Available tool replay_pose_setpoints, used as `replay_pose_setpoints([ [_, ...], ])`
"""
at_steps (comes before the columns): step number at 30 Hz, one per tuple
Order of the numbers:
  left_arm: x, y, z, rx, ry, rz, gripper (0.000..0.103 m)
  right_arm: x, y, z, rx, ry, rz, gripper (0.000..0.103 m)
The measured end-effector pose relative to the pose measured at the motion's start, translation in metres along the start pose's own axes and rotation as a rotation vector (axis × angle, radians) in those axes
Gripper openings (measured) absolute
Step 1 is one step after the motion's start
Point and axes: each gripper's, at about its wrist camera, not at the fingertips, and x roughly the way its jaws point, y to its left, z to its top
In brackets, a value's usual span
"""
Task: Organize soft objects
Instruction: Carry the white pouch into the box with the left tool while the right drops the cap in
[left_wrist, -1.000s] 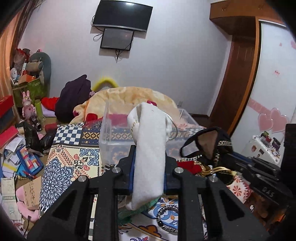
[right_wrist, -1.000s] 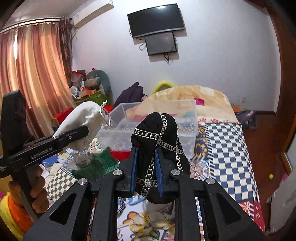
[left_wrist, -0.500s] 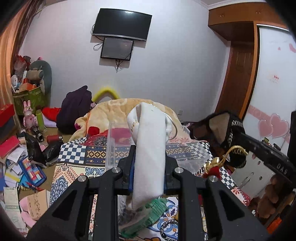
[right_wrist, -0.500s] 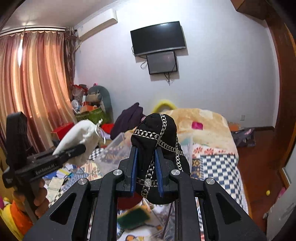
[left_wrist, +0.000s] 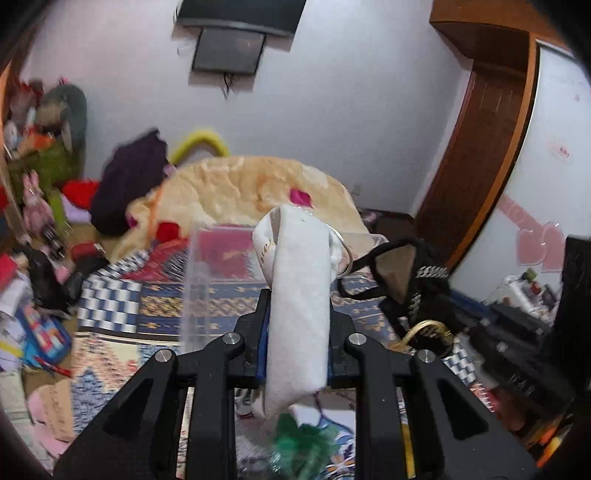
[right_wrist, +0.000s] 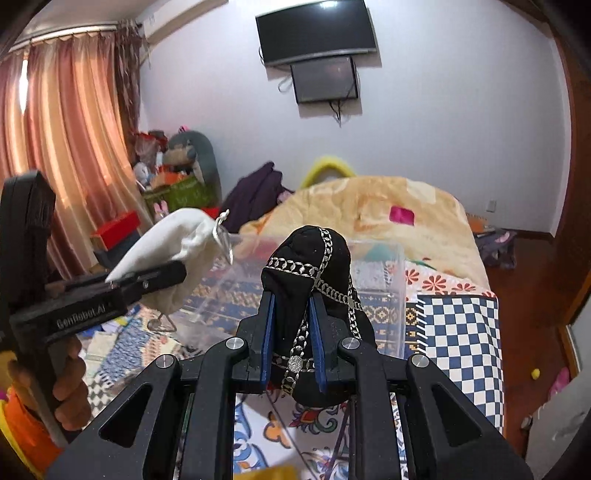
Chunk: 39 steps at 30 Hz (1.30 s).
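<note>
Tools lowered again toward the clear bin (right_wrist: 373, 266) after a brief lift: left tool (left_wrist: 298, 332) clamped on the white pouch (left_wrist: 301, 295), right tool (right_wrist: 291, 336) clamped on the black chain-trimmed pouch (right_wrist: 310, 280), both held above the bed (right_wrist: 458, 332); deposit likely next.
</note>
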Motion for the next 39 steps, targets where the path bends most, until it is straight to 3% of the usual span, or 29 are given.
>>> replay_pose_setpoints([
  [16, 0.067, 0.003, 0.011, 0.004, 0.199, 0.047, 0.023, 0.036, -0.003, 0.01, -0.033, 0.143, -0.047, 0.017],
  [20, 0.063, -0.003, 0.011, 0.042, 0.181, 0.067, 0.042, 0.032, 0.001, 0.012, -0.051, 0.143, -0.052, 0.022],
  [28, 0.03, -0.011, 0.011, 0.086, 0.086, 0.11, 0.059, 0.015, 0.003, 0.014, -0.056, 0.099, -0.061, 0.061],
  [34, -0.002, -0.013, 0.004, 0.104, 0.006, 0.122, 0.075, -0.009, 0.008, 0.009, -0.077, 0.059, -0.072, 0.083],
  [39, -0.027, -0.009, -0.012, 0.094, -0.029, 0.117, 0.08, -0.03, 0.015, -0.003, -0.074, 0.028, -0.041, 0.084],
])
